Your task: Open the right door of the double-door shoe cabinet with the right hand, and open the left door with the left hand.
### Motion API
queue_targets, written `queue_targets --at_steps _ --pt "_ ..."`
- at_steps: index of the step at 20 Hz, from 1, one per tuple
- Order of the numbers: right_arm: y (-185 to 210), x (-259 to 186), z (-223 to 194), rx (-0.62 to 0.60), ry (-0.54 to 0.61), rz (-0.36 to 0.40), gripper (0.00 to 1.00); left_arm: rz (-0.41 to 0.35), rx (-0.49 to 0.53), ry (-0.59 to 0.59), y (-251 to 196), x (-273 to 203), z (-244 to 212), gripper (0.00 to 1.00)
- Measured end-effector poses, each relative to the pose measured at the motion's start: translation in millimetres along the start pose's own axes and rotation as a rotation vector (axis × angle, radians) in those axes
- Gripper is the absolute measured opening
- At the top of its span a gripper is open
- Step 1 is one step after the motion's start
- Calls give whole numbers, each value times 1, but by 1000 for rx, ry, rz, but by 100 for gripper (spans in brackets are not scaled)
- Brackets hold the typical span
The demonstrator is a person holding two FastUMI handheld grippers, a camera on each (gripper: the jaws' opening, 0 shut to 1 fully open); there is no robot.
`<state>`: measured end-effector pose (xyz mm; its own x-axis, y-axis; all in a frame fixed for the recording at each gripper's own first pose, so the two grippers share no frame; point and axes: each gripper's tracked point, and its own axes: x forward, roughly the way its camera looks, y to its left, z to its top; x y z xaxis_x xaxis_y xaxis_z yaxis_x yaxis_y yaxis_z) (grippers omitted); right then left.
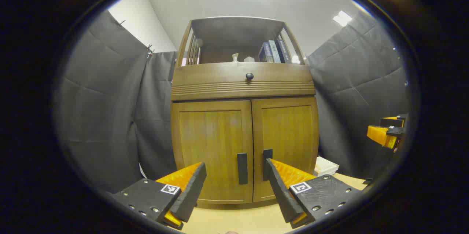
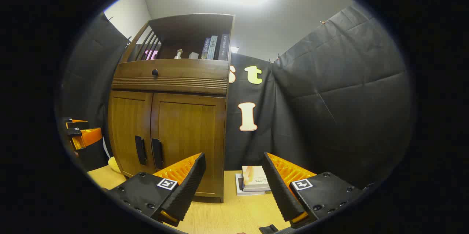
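The shoe cabinet (image 1: 243, 116) stands upright on a pale wooden floor (image 1: 234, 219) against the black cloth wall, its front facing the left gripper view squarely and turned a little aside in the right gripper view. Both doors look closed. The right door (image 1: 285, 142) and left door (image 1: 212, 146) meet at a centre seam, each taller than wide, so each would presumably swing out from the middle on hinges at its outer edge. Two dark handles, the right handle (image 1: 267, 164) and left handle (image 1: 242, 168), are vertical bars just beside that seam.

The left gripper (image 1: 234, 186) has its fingers spread apart, holding nothing, short of the cabinet and nearly centred on the handles. The right gripper (image 2: 232, 186) is likewise spread and empty, aimed past the cabinet's right side toward a small stack of books (image 2: 253, 182) on the floor.

To do well, the right gripper should swing left, straddle the right handle across its width, close, then pull in an arc.
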<state>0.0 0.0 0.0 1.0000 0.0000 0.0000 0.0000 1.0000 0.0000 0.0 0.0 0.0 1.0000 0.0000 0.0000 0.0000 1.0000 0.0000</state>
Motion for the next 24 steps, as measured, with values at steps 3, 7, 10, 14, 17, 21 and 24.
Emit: queue_targets --at_steps 3,7,10,14,17,21,24 --pt "-1 -2 -1 7 -2 0 97 7 -4 0 3 -3 2 94" --pt "1 -3 1 0 -6 5 96 15 -10 4 7 -5 1 94" --pt "5 -4 2 -2 -11 11 96 21 -7 3 8 -8 1 94" --pt "6 -4 2 1 -14 10 97 28 -3 3 10 -9 1 94" --pt "7 -4 2 6 -13 6 97 32 8 0 13 -8 2 94" --pt "10 -3 1 0 -16 10 96 30 11 -7 14 -8 3 94" --pt "15 -1 1 -1 -12 20 97 32 13 -7 16 -10 3 94"
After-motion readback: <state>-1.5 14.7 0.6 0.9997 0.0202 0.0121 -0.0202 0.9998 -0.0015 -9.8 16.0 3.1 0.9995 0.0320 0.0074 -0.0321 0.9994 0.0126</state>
